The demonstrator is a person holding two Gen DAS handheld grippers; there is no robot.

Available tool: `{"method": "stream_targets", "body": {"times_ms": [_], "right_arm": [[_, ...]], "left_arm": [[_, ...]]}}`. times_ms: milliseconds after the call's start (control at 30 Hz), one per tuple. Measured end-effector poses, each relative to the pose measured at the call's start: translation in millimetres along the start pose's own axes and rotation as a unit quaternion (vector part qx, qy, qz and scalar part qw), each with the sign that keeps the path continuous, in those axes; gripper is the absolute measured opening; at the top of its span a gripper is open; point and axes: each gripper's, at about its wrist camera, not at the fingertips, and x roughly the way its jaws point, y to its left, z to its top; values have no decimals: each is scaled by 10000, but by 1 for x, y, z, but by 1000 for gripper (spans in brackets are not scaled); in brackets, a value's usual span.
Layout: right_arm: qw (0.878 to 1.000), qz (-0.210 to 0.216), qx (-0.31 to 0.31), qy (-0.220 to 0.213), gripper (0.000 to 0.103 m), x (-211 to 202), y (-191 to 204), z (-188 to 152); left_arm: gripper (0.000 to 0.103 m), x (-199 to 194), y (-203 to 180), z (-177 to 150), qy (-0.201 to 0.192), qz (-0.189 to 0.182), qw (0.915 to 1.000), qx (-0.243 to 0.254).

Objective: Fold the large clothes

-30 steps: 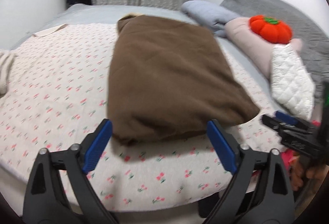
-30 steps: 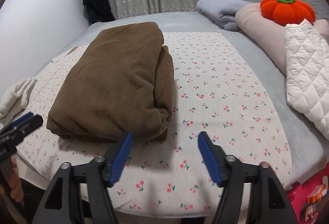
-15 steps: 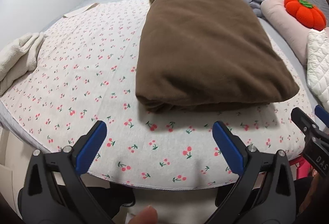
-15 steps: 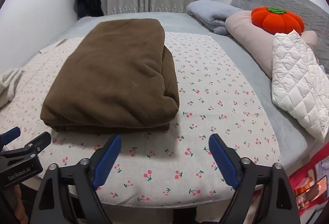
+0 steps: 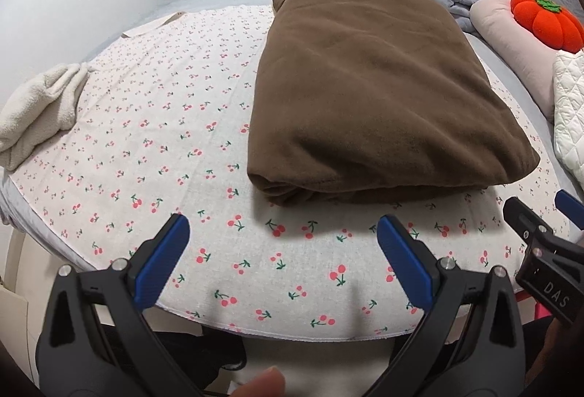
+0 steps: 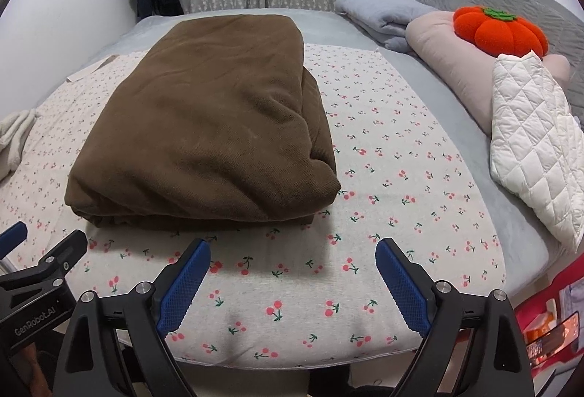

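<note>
A brown garment [image 5: 372,94] lies folded into a thick rectangle on the cherry-print sheet [image 5: 153,149]; it also shows in the right wrist view [image 6: 211,127]. My left gripper [image 5: 283,243] is open and empty, held off the bed's near edge, short of the garment's near left corner. My right gripper [image 6: 292,267] is open and empty, also back from the near edge, short of the garment's near right corner. Each gripper appears at the side of the other's view: the right one [image 5: 547,243], the left one [image 6: 40,258].
A cream fleece garment [image 5: 36,105] lies at the sheet's left edge. A white quilted jacket [image 6: 536,145], a pink pillow [image 6: 456,68], an orange pumpkin cushion [image 6: 500,30] and a blue-grey blanket [image 6: 383,14] sit along the right. The bed's near edge [image 5: 292,335] is just below the grippers.
Both grippers have pulled back toward the bed's near edge, away from the folded brown garment, and stayed open. The garment has not moved.
</note>
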Motion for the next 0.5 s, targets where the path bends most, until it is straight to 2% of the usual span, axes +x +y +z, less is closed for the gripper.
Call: {"method": "stream_targets", "body": {"times_ms": [500], "right_arm": [[10000,-3,48,15,94,1,-2,-1]], "left_arm": [[102,-3,-3,0,-125,2,9999,45]]}}
